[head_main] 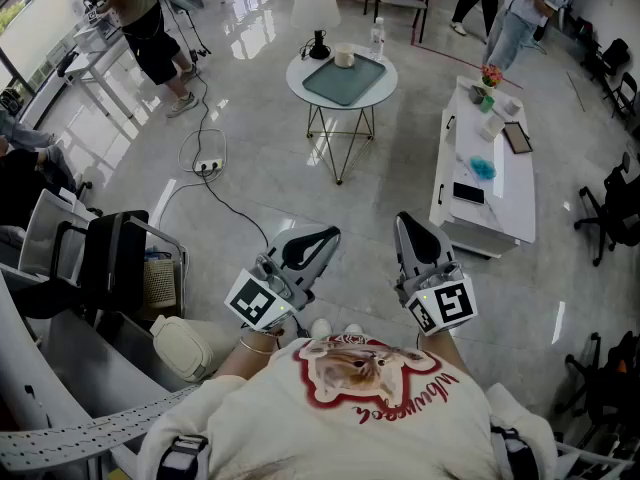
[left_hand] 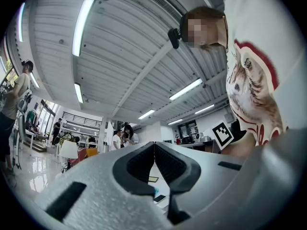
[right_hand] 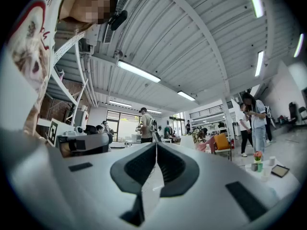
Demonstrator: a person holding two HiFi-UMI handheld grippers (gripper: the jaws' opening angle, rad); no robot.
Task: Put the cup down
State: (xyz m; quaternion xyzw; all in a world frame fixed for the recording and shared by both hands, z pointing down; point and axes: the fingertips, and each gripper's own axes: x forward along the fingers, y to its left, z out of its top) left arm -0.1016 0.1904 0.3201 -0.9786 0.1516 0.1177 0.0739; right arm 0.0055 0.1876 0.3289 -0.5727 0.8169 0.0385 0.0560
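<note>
While the left gripper (head_main: 328,235) and right gripper (head_main: 405,221) hang closed and empty at 6 o'clock, the cup (head_main: 344,56) stands at 12 o'clock near the far edge of the round surface (head_main: 296,76), open floor (head_main: 370,193) between.

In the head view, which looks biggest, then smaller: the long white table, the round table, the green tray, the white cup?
1. long white table
2. round table
3. green tray
4. white cup
</note>
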